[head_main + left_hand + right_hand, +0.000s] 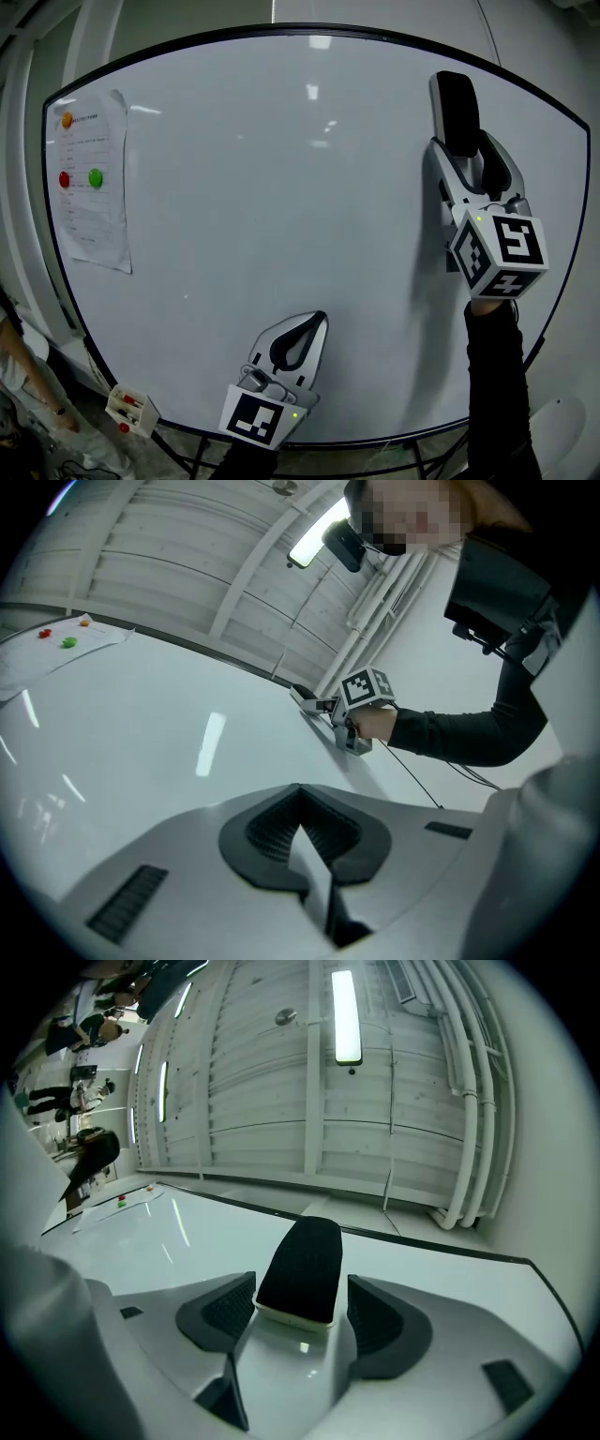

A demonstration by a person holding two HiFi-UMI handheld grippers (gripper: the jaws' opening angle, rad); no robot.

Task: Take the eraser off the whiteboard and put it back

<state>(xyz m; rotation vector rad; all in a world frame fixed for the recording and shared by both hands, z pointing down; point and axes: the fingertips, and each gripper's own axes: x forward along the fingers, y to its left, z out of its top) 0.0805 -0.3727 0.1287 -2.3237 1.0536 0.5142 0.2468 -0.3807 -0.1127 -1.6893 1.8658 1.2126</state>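
Right gripper view: right gripper [301,1290] jaws spread wide, eraser [302,1260] between them with a gap at each pad, no grip. Eraser sits on whiteboard [281,187] near its upper right edge. Left gripper [320,319] jaws closed tip to tip, empty, near the lower edge.

Matching white hand-held grippers, black sleeves

The left hand-held gripper [317,322] and right hand-held gripper [464,141] are both glossy white plastic shells with ribbed black pads [217,1314], each carrying a black-and-white marker cube [500,251] with a tiny green light [478,218]. Long black sleeve [497,375] on the arm, thin cable [412,777] trailing off the right one.
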